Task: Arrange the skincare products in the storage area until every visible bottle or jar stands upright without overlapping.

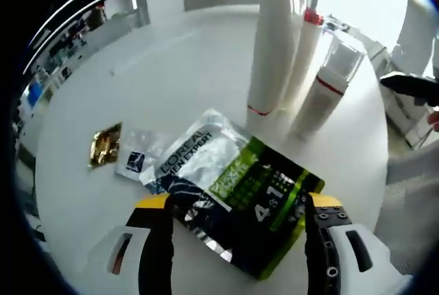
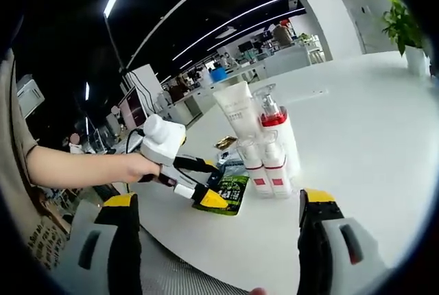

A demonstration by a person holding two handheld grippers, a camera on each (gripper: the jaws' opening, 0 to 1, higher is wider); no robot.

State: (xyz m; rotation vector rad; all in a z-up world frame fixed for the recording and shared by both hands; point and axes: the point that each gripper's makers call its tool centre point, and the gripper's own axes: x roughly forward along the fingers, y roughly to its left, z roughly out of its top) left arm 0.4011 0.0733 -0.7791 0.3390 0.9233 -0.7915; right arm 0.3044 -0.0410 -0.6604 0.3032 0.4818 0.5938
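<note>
A green, black and silver L'Oreal sachet lies flat on the white table. My left gripper is open, one jaw on each side of the sachet. Behind it stand a tall white tube, a pump bottle with a red collar and a clear-capped bottle, all upright and close together. In the right gripper view the same cluster stands mid-table, with the hand-held left gripper over the sachet. My right gripper is open and holds nothing, well short of the bottles.
A small gold sachet and a small white sachet lie left of the big one. A potted plant stands at the table's far side. The table's near edge runs between my right jaws. Office desks fill the background.
</note>
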